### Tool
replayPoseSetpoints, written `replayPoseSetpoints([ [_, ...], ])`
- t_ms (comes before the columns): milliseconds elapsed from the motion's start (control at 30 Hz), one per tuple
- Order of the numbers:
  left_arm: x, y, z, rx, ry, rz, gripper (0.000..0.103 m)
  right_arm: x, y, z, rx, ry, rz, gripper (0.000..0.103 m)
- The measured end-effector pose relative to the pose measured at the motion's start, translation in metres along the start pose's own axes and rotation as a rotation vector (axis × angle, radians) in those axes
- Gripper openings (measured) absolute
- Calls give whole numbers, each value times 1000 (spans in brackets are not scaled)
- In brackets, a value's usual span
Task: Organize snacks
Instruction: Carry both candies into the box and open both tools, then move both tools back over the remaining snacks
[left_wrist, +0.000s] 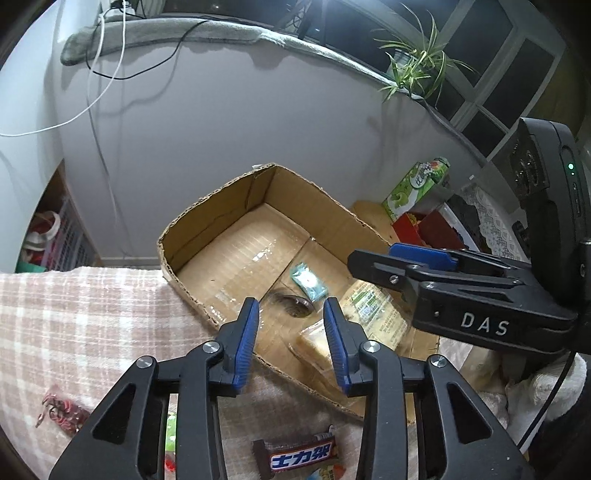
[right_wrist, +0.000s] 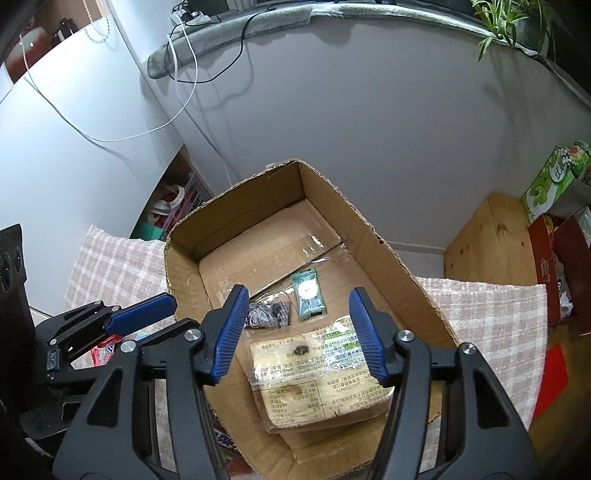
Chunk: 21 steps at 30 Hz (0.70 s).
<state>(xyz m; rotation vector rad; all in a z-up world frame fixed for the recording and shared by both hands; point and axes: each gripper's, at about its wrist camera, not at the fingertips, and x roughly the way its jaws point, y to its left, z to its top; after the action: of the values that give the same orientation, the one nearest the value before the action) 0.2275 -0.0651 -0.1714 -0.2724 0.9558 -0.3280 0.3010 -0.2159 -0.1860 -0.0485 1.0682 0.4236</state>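
Note:
An open cardboard box (left_wrist: 207, 218) (right_wrist: 236, 206) stands on a pink checked cloth. Inside lie a small green candy packet (left_wrist: 308, 280) (right_wrist: 308, 293), a dark clear packet (left_wrist: 293, 303) (right_wrist: 267, 314) and a clear-wrapped bread pack (left_wrist: 369, 314) (right_wrist: 317, 373). My left gripper (left_wrist: 291, 332) is open and empty at the box's near wall. My right gripper (right_wrist: 299, 332) is open and empty, above the bread pack; it also shows in the left wrist view (left_wrist: 424, 266). A brown chocolate bar (left_wrist: 299, 456) and a red packet (left_wrist: 61, 410) lie on the cloth outside the box.
A green carton (left_wrist: 417, 188) (right_wrist: 554, 177) and red boxes (left_wrist: 428, 225) (right_wrist: 554, 266) stand at the right, by a wooden stand (right_wrist: 487, 236). A grey wall with hanging cables rises behind the box. A shelf with baskets (left_wrist: 55, 236) lies at the left.

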Motion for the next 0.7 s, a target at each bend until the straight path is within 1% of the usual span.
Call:
replayPoseSetpoints([
  [200, -6, 0, 0, -3, -10, 1, 35, -8, 2, -3, -3, -6, -2, 59],
  [400, -22, 2, -3, -5, -30, 6, 35, -26, 9, -9, -15, -25, 3, 60],
  [600, -44, 12, -8, -31, -54, 14, 35, -49, 19, -27, -15, -45, 27, 60],
  [700, -60, 20, -13, -46, -63, 18, 35, -63, 27, -43, -22, -52, 48, 60],
])
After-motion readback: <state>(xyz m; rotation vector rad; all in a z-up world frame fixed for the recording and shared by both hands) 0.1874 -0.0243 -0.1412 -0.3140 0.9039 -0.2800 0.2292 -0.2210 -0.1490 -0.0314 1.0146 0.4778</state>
